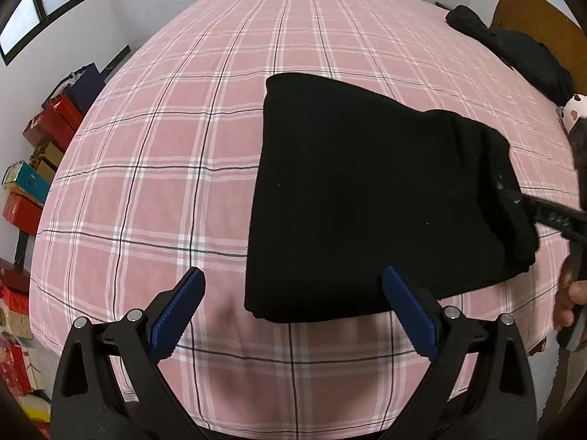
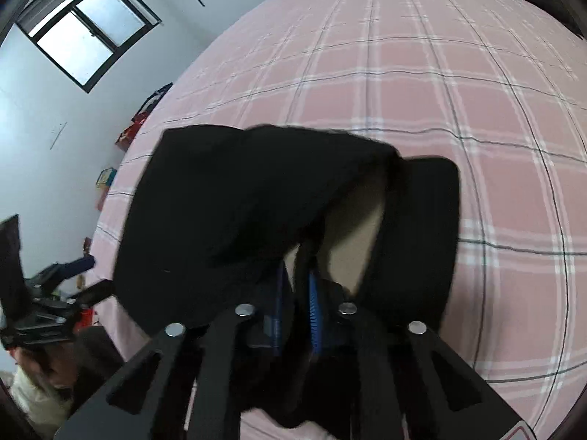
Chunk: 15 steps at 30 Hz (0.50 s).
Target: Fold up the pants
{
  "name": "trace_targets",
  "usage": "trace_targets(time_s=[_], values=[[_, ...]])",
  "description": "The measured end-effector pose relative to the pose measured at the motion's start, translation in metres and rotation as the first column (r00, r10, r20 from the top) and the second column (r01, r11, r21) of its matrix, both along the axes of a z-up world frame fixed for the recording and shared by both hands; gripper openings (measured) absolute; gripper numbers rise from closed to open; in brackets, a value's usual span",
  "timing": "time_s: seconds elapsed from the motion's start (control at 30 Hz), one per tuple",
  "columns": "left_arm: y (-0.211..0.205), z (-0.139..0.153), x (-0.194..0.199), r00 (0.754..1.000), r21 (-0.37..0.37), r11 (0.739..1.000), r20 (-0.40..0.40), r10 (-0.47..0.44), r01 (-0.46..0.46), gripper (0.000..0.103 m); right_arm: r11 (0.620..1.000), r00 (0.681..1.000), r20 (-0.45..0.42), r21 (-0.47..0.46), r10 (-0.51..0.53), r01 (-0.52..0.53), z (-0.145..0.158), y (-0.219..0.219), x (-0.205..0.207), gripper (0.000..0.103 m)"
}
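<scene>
The bed (image 1: 183, 168), covered in a pink plaid sheet, carries the work, and most of it lies bare. On its near right part lie the black pants (image 1: 348, 190), already gathered into a compact, roughly rectangular stack of layers with its long edges lined up, so the main folds look done. What seems left is the last flap: in the right wrist view one edge of the cloth is lifted off the stack and arches over a gap, with a separate dark band, perhaps the waistband, standing just beside it. That raised edge still has to be laid flat and the stack squared, as far as I can judge. A second dark heap of clothing (image 1: 513, 47) lies near the headboard, well apart from the pants; whether it belongs to the job I cannot tell. The right claw (image 2: 297, 286) is clamped tight on a pinch of the black cloth, its blue pads nearly meeting with fabric between them. The left claw (image 1: 293, 315) hangs spread wide at the near edge of the stack, gripping nothing; one finger overlaps the near corner of the pants, the other is over bare sheet.
</scene>
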<state>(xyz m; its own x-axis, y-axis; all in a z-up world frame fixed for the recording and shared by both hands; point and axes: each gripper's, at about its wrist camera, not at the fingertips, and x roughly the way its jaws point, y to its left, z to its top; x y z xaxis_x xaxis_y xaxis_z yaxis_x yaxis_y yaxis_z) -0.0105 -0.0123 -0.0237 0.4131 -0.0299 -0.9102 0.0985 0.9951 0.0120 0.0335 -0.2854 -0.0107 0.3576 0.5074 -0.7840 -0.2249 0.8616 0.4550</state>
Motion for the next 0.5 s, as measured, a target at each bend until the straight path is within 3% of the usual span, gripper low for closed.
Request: trace_targets(time_s=[0.07, 0.1, 0.13, 0.17, 0.2, 0.23, 0.33, 0.4, 0.47, 0.5], values=[[0.002, 0.003, 0.0, 1.0, -0.004, 1.0, 0.009, 0.0, 0.0, 0.095, 0.997, 0.997, 0.062, 0.064, -0.037, 0.033, 0.028, -0.011, -0.011, 0.008], [0.002, 0.004, -0.001, 1.0, -0.007, 1.0, 0.014, -0.003, 0.003, 0.095, 0.997, 0.996, 0.072, 0.063, -0.051, 0.047, 0.028, -0.016, -0.015, 0.008], [0.003, 0.005, -0.001, 1.0, -0.008, 1.0, 0.021, -0.007, 0.008, 0.095, 0.998, 0.996, 0.067, 0.024, -0.058, 0.057, 0.021, -0.018, -0.014, 0.009], [0.003, 0.005, 0.0, 1.0, -0.007, 1.0, 0.024, -0.008, 0.008, 0.095, 0.996, 0.998, 0.021, -0.068, -0.055, 0.057, 0.001, -0.019, -0.013, 0.014], [0.003, 0.003, 0.002, 1.0, -0.012, 1.0, 0.021, -0.006, 0.006, 0.095, 0.992, 0.997, -0.052, -0.117, -0.059, 0.052, -0.023, -0.02, -0.012, 0.014], [0.003, 0.002, 0.003, 1.0, -0.023, 1.0, 0.016, -0.006, 0.006, 0.095, 0.994, 0.995, -0.047, -0.075, -0.085, 0.082, -0.026, -0.026, -0.016, 0.013], [0.007, 0.003, 0.004, 1.0, -0.083, 0.997, 0.015, -0.001, 0.002, 0.095, 0.975, 0.979, 0.066, -0.094, -0.194, 0.2, 0.014, -0.034, -0.034, 0.025], [0.012, 0.006, 0.004, 1.0, -0.128, 0.992, 0.019, 0.004, -0.002, 0.095, 0.966, 0.958, 0.137, -0.026, -0.251, 0.257, 0.042, -0.038, -0.052, 0.035], [0.018, 0.005, 0.007, 1.0, -0.16, 0.987, 0.013, 0.028, -0.026, 0.095, 0.966, 0.951, 0.173, 0.032, -0.257, 0.255, 0.054, -0.031, -0.062, 0.036], [0.02, 0.004, 0.009, 0.999, -0.164, 0.986, 0.004, 0.039, -0.038, 0.095, 0.979, 0.961, 0.186, 0.052, -0.205, 0.199, 0.058, -0.016, -0.062, 0.036]])
